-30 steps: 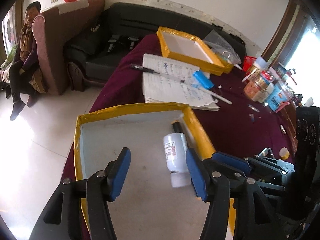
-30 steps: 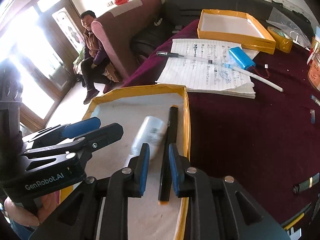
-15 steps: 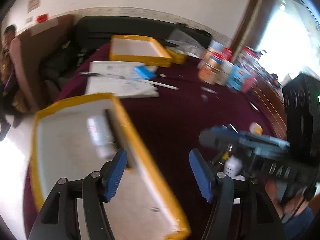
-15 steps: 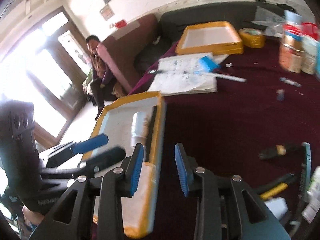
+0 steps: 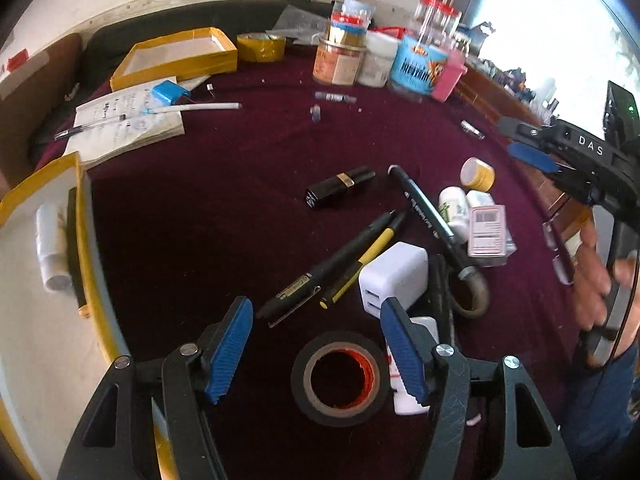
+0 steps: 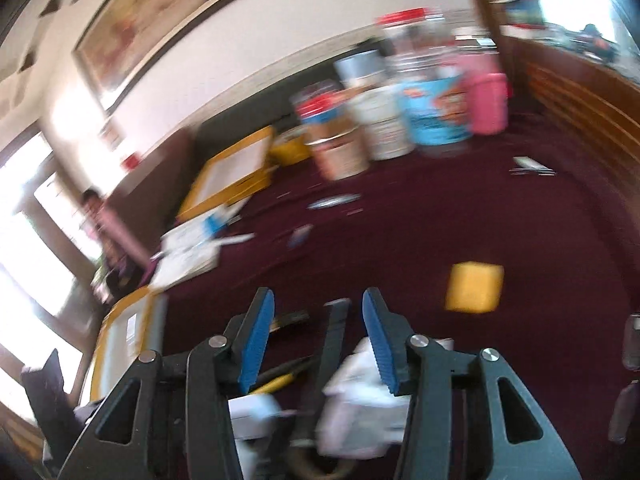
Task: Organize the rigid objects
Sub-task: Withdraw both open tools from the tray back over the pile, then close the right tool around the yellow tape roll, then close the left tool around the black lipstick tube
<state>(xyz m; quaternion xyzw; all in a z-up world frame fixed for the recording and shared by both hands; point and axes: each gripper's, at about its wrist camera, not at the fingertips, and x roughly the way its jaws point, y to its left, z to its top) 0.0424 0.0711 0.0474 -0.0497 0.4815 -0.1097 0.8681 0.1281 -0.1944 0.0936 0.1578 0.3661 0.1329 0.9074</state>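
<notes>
My left gripper [image 5: 316, 344] is open and empty above a black tape roll [image 5: 340, 376]. Just beyond its fingertips lie a white charger [image 5: 394, 280], a black pen [image 5: 320, 272], a yellow pen [image 5: 368, 252], a long marker [image 5: 424, 208] and a black lipstick [image 5: 340, 186]. At the left, the yellow-rimmed tray [image 5: 86, 216] holds a white bottle [image 5: 50, 248] and a black pen [image 5: 72, 240]. My right gripper [image 6: 318, 340] is blurred; its jaws are opening with nothing gripped, over the marker [image 6: 336, 332] and white items [image 6: 356, 400]. It also shows at the right as the right gripper [image 5: 520, 142].
Small white bottles [image 5: 454, 204], a pink box [image 5: 486, 230] and a yellow-capped jar [image 5: 478, 174] sit to the right. Jars and tins [image 5: 416, 68], a yellow tape roll [image 5: 260, 46], a second tray [image 5: 176, 60] and a notebook [image 5: 128, 128] stand at the back. A person [image 6: 108, 232] sits beyond the table.
Both grippers swung right, away from the tray and over the cluttered cloth. The right jaws, nearly shut around the black pen in the tray, have widened; that pen now lies in the tray.
</notes>
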